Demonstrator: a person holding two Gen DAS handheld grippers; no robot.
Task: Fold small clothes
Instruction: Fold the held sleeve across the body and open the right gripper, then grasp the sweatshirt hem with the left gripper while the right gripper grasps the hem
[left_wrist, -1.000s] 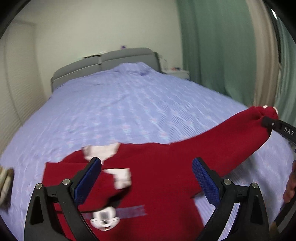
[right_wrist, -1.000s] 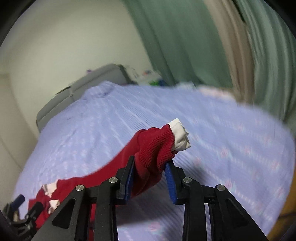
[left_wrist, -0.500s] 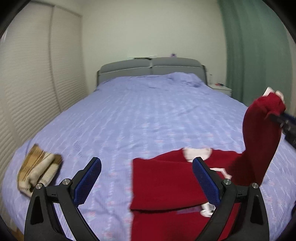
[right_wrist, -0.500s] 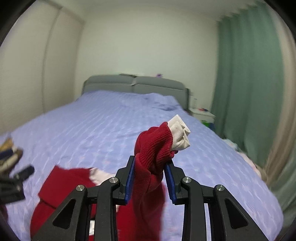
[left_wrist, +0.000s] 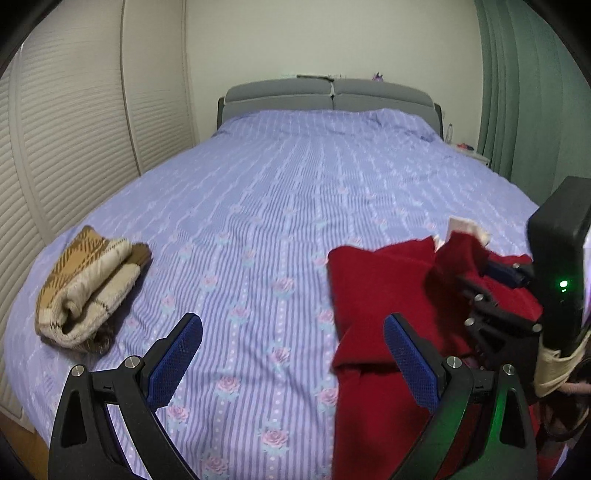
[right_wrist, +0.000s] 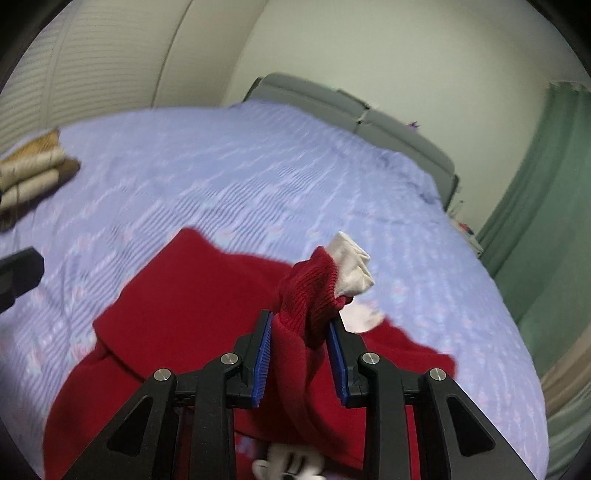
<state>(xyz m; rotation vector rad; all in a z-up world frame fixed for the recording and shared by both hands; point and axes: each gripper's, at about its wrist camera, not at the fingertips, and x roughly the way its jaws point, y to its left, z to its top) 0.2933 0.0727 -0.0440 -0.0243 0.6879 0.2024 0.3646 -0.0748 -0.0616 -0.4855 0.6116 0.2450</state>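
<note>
Now right gripper (right_wrist: 300, 352) clenched on sleeve cuff (right_wrist: 314, 284) of red sweater (left_wrist: 384, 295), lying on bed (left_wrist: 277, 206); left gripper (left_wrist: 291, 354) released, empty. Lay sleeve flat across body, then let go.

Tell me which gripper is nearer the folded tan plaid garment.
Left. The left gripper hangs open just right of the folded tan plaid garment; the right gripper grips the red sweater's sleeve, farther away.

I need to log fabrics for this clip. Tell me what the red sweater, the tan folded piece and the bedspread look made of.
Red sweater: a matte knit, likely cotton or acrylic; ribbing shows at the cuff held in the right gripper.
Tan folded piece: a thick, soft knit or fleece; its plaid folds look plump.
Bedspread: a thin, smooth woven cloth, probably cotton, lying flat with printed stripes and roses.
</note>
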